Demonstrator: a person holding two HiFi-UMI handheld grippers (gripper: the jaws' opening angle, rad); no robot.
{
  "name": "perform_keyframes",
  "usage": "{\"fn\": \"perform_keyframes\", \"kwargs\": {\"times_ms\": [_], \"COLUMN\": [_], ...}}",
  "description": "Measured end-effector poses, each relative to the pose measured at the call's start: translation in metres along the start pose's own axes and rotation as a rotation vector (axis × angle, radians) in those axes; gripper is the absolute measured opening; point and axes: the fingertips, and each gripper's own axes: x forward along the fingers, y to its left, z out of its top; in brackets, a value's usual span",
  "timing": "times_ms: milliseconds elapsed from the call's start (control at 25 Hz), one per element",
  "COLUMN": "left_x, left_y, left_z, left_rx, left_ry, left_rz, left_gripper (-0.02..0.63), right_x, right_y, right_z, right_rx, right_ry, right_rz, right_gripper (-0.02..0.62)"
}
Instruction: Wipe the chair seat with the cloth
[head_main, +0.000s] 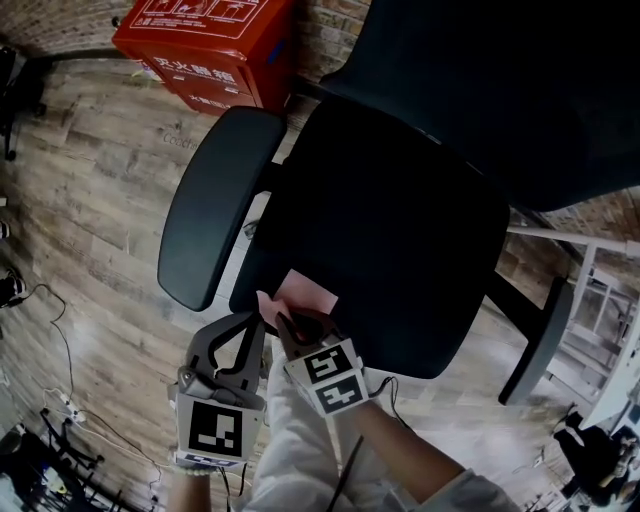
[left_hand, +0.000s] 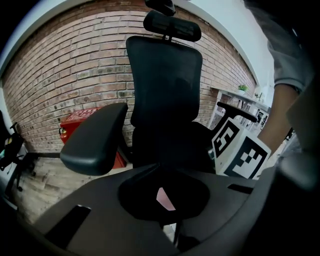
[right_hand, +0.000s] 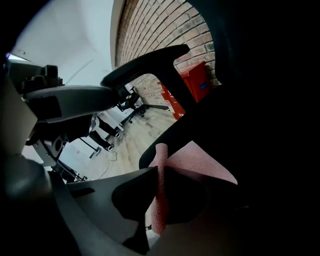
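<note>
**Pink cloth pinched at the front edge of the seat**

At far left a red box (head_main: 205, 45) with white print stands on the wood-plank floor (head_main: 90, 200), against a brick wall (left_hand: 75, 70). Next comes the chair's long, rounded, matte left armrest (head_main: 215, 205). Below it is the left claw (head_main: 258, 322), its tips drawn together on nothing, just beside the cloth's left corner. The pink cloth (head_main: 300, 293), finely woven with a dimpled texture, lies spread on the front edge of the dark chair seat (head_main: 400, 240). Its near edge is folded upright and clamped in the right claw (head_main: 298, 322). Further right, the tall backrest (head_main: 500, 90) rises behind the seat. The slim right armrest (head_main: 540, 340) juts out beyond it.
</note>
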Motion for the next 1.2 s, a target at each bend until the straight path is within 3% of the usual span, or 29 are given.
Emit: {"fn": "perform_keyframes", "kwargs": {"times_ms": [280, 800, 1200], "left_x": [0.017, 0.059, 0.069], "left_y": [-0.017, -0.093, -0.125], "left_z": [0.024, 0.063, 0.067], "left_rx": [0.063, 0.182, 0.220], "left_ry": [-0.027, -0.040, -0.026], "left_rz": [-0.060, -0.216, -0.271], "left_gripper": [0.017, 0.017, 0.017], "right_x": [-0.041, -0.158, -0.220], "right_y": [-0.041, -0.141, -0.170], "right_z": [-0.037, -0.144, -0.188], "right_rx": [0.031, 0.224, 0.328], "right_ry": [0.026, 0.068, 0.048], "right_rz": [-0.108, -0.377, -0.486], "right_gripper": [0.051, 0.051, 0.051]}}
